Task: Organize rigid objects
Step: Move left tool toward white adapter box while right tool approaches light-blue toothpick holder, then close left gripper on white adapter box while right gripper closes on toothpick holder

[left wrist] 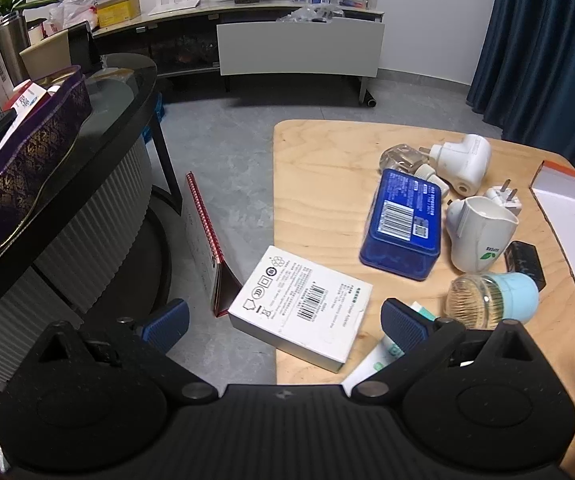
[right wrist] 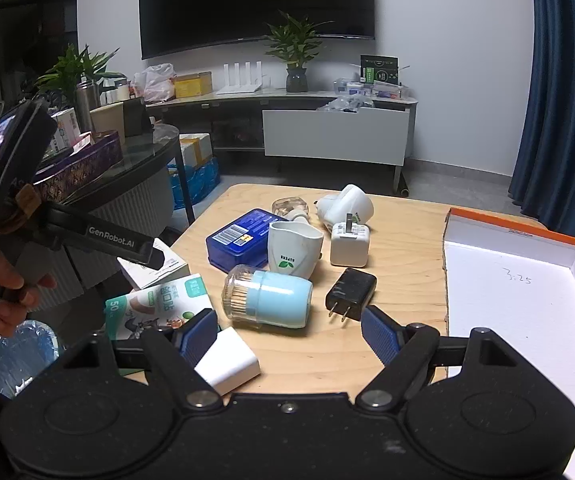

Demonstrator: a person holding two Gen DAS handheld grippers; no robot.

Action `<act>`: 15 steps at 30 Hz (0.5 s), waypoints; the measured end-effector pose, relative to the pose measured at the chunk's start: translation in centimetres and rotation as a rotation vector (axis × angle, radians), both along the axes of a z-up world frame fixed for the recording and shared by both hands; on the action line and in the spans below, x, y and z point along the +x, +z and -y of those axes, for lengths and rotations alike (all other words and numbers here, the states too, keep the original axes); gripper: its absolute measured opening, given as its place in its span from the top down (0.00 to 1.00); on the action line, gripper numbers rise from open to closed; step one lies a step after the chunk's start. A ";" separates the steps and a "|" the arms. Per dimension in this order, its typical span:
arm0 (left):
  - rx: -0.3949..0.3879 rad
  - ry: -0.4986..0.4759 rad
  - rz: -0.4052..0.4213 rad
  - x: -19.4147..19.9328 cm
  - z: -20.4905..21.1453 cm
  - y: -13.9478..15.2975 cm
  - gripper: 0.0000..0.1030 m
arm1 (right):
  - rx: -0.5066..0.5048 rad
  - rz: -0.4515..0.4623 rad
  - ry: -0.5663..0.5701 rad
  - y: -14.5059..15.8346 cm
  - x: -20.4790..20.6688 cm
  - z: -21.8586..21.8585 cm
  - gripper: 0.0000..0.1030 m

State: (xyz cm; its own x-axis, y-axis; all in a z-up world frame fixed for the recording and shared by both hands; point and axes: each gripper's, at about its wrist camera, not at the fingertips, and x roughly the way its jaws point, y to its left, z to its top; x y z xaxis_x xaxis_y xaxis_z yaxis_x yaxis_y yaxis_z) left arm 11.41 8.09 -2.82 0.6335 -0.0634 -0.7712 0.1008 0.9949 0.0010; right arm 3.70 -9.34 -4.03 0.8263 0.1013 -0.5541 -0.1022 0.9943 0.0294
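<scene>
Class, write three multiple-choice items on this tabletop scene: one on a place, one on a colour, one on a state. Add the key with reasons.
1. Where does the orange-rimmed box lie?
A. on the table's right side
B. on the floor
C. on the TV shelf

2. What colour is the toothpick jar cap?
A. red
B. light blue
C. black

3. How do the right gripper fingers stand?
A. shut on the black charger
B. shut on nothing
C. open, holding nothing

Key: 1 A, it lies at the table's right edge; 2 B, the cap is pale blue; 3 C, a wide gap shows between them.
</scene>
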 end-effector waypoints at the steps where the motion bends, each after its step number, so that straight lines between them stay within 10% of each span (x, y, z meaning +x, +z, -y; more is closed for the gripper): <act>1: -0.001 0.000 -0.002 0.1 -0.1 -0.1 0.00 | 0.004 -0.003 -0.001 0.0 0.1 0.0 0.10; 15: 0.005 -0.074 -0.035 1.5 -0.4 -2.0 0.00 | 0.028 -0.003 -0.009 -0.4 0.5 0.2 0.10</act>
State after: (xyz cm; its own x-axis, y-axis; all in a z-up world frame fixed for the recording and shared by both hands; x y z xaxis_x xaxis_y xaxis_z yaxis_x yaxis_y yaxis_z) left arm 12.89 8.46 -4.80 0.6001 -0.1051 -0.7930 0.1740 0.9847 0.0012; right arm 4.24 -9.52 -4.42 0.8255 0.1093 -0.5537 -0.0929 0.9940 0.0577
